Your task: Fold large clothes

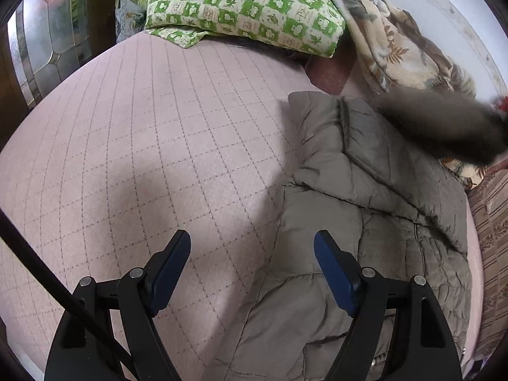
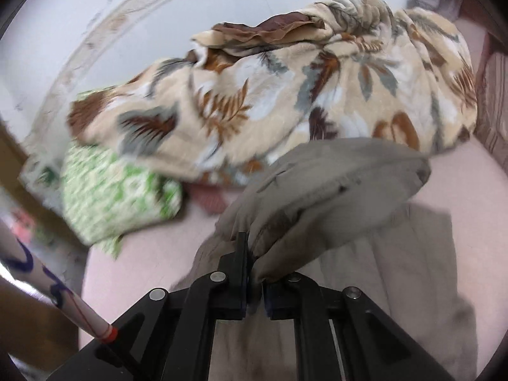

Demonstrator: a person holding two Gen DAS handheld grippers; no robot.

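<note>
The left gripper (image 1: 252, 247) hangs with jaws spread over a pink quilted bed (image 1: 143, 133). The right gripper (image 2: 250, 250) pinches a blurred fold of the grey jacket (image 1: 365, 197), which lies on the bed. Beyond are a green pillow (image 1: 241, 6), a leaf-print blanket (image 2: 285, 95) and a white wall (image 2: 79, 6).

We are in a home bedroom: a bed (image 1: 133, 146) under a pink quilted cover, a green-and-cream patterned pillow (image 1: 244, 6) at its head, a leaf-printed fleece blanket (image 2: 285, 95) bunched against the white wall (image 2: 95, 16), and a leaded glass panel (image 1: 44, 41) beside it.
</note>
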